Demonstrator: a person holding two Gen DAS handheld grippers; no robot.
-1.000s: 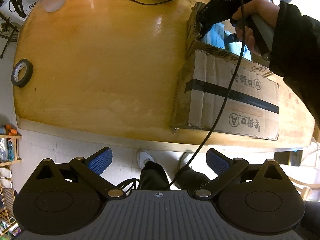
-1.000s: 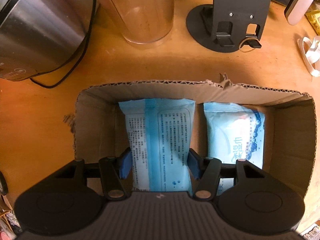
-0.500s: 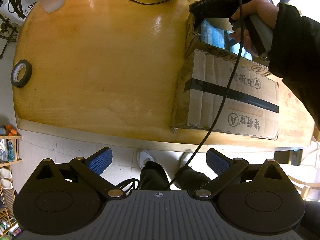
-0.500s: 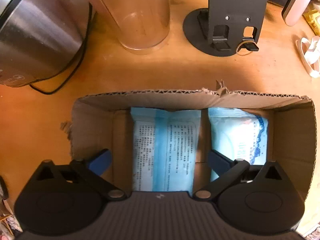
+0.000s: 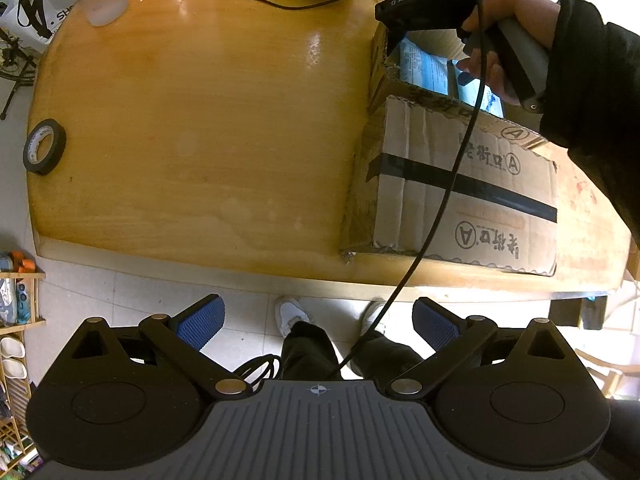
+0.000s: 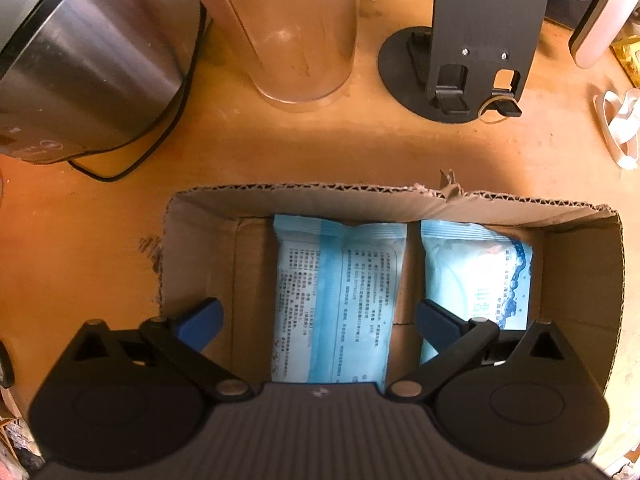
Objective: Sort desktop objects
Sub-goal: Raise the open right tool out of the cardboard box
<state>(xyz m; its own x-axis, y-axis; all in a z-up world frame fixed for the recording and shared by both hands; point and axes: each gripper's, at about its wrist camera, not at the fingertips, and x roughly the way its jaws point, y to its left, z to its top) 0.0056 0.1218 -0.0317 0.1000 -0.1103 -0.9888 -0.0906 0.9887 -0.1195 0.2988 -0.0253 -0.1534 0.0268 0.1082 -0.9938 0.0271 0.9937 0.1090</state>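
Note:
An open cardboard box (image 6: 192, 248) (image 5: 460, 184) stands on the wooden table. Two light-blue wet-wipe packs lie side by side in it: one (image 6: 336, 304) in the middle, one (image 6: 484, 272) to the right. My right gripper (image 6: 318, 320) is open and empty, above the box with the middle pack between its fingers' line of sight. In the left wrist view it (image 5: 424, 4) is held over the box's far end. My left gripper (image 5: 318, 320) is open and empty, off the table's near edge above the floor. A black tape roll (image 5: 44, 146) lies at the table's left edge.
A steel appliance (image 6: 80, 64) with a black cable, a tall clear cup (image 6: 292, 28) and a black stand (image 6: 464, 52) sit behind the box. A white strap (image 6: 618, 124) lies at far right. A frosted cup (image 5: 102, 0) stands at the table's far left.
My right gripper has opened, let go of the middle wipe pack in the box, and risen and drawn back above it. My left gripper has not moved.

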